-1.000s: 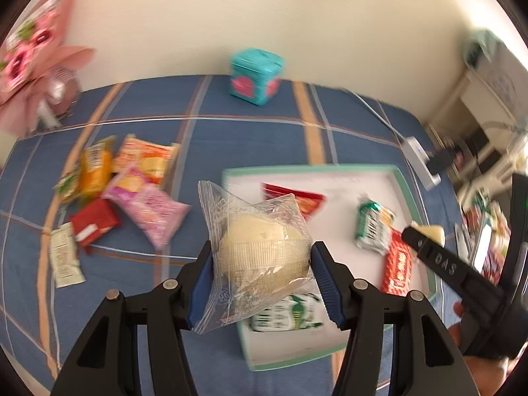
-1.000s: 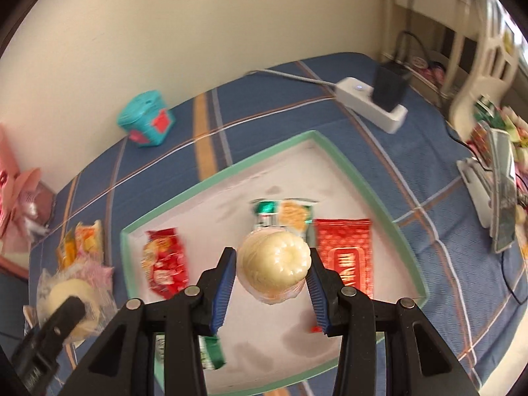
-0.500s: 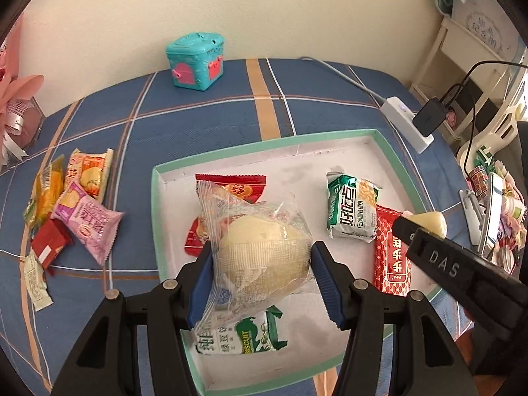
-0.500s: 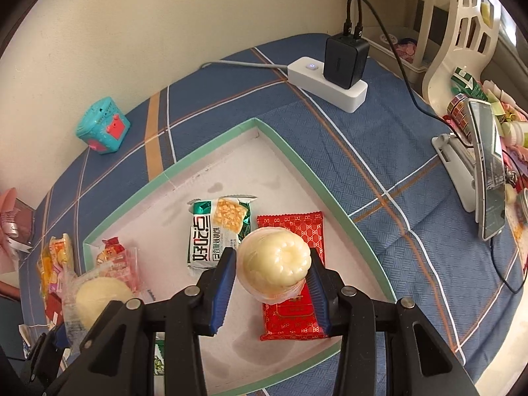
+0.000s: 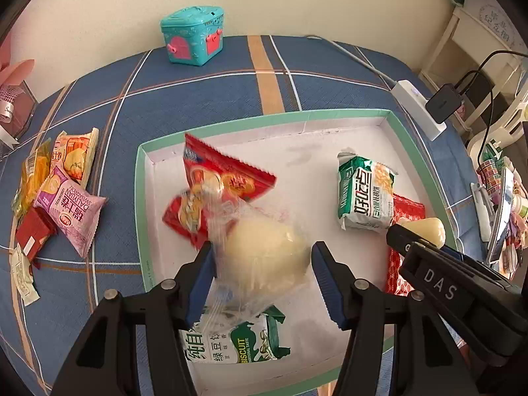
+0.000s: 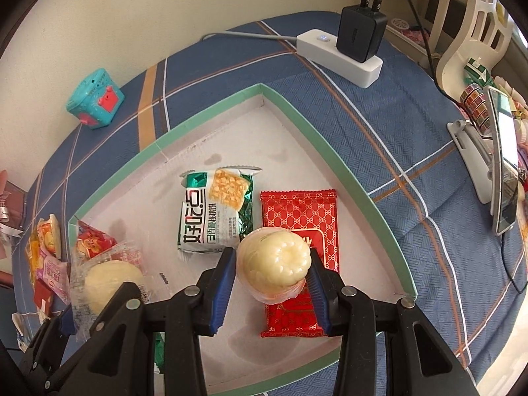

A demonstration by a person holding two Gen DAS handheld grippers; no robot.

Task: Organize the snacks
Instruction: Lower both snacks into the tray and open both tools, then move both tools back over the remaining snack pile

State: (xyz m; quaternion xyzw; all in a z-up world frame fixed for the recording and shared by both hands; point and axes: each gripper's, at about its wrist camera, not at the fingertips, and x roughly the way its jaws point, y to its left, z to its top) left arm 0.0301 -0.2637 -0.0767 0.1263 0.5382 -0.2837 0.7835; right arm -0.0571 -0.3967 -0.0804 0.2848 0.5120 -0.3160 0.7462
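Observation:
A white tray with a green rim (image 5: 145, 217) (image 6: 333, 151) lies on the blue plaid cloth. My left gripper (image 5: 262, 279) has opened around a pale bun in a clear bag (image 5: 264, 257), which looks blurred and loose between the fingers, over the tray's left part. My right gripper (image 6: 272, 283) is shut on a round yellow pastry in clear wrap (image 6: 274, 260), held over a red packet (image 6: 300, 247) in the tray. Green biscuit packs (image 5: 364, 194) (image 5: 231, 340) and a red snack bag (image 5: 224, 178) lie in the tray.
Several loose snack packets (image 5: 66, 198) lie on the cloth left of the tray. A teal toy chest (image 5: 193, 34) stands at the back. A white power strip with a black charger (image 6: 349, 46) sits at the back right, a phone on a stand (image 6: 501, 165) at the right.
Both grippers moved further over the tray and lower. The left gripper's jaws have spread and the bagged bun has slipped from their hold. The right gripper still holds its pastry.

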